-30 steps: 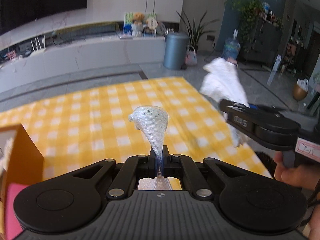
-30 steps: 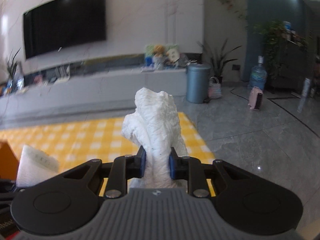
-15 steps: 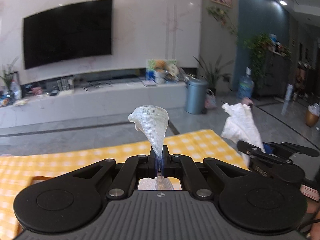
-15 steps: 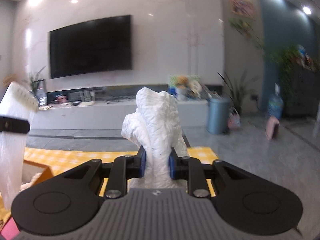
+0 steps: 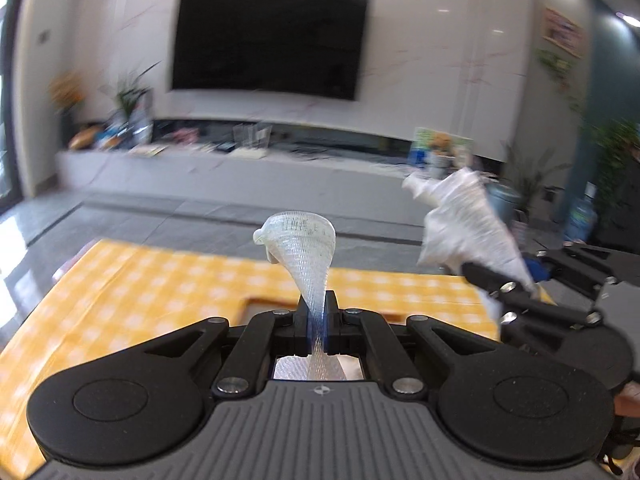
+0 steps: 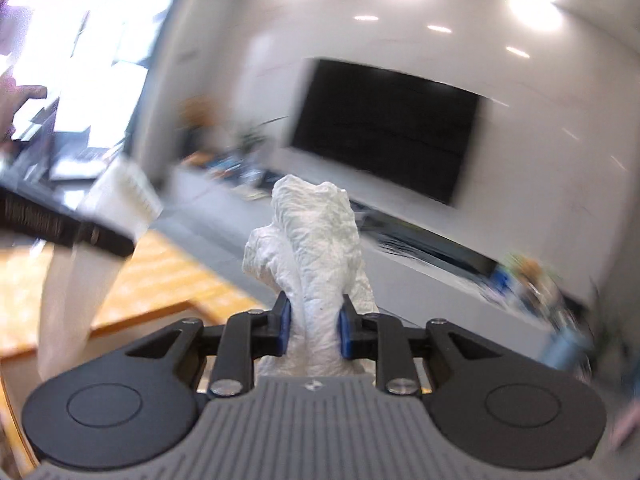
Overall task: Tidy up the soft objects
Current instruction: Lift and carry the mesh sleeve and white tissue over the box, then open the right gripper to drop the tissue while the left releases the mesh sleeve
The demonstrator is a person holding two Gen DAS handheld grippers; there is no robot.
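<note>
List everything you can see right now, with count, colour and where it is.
mesh cloth: one, translucent white, pinched in the left gripper
crumpled cloth: one, white, between the right gripper's jaws
tablecloth: one, yellow and white check, below both grippers
television: one, black, on the far wall
left gripper: one, black, jaws shut on the mesh cloth
right gripper: one, black with blue pads, jaws opening slightly around the crumpled cloth

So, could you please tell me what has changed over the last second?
Both tools swung left and tilted up: the views now face the television, not the bin corner. The right tool is easing open around the white crumpled cloth. Unchanged: the left tool stays shut on the mesh cloth.
</note>
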